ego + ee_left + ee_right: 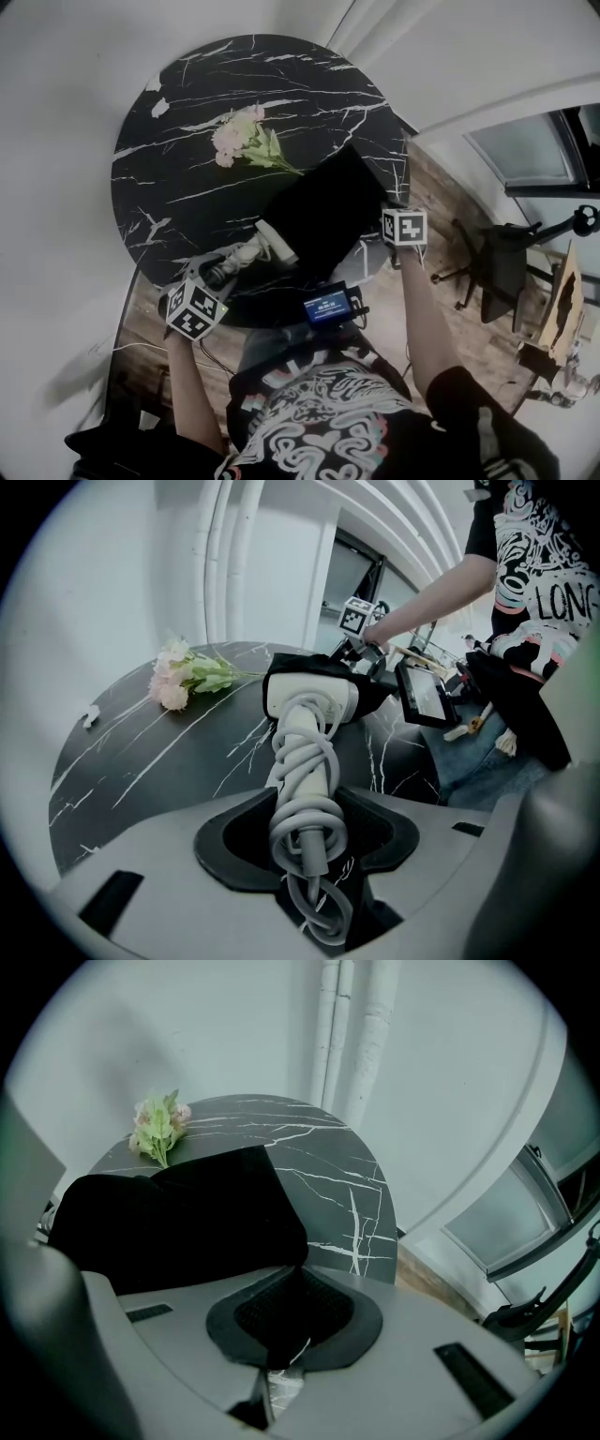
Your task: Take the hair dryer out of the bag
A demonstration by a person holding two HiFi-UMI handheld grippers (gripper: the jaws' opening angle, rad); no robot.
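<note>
Near the table's (187, 122) front edge, the left gripper (305, 855) is clamped on the hair dryer (309, 705) by its handle, which is wound with cord (302, 803). The dryer's head lies at the mouth of the bag (328, 211). Best to pull straight back along the handle while the right gripper (281, 1335), pinched tight on the bag's cloth, anchors it.

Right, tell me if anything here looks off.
Nothing damaged or spilled. The white hair dryer sticks half out of the black fabric bag, its grey cord wound loosely round the handle, one loop trailing past the jaws of the left gripper. The pink flower bunch lies flat.
</note>
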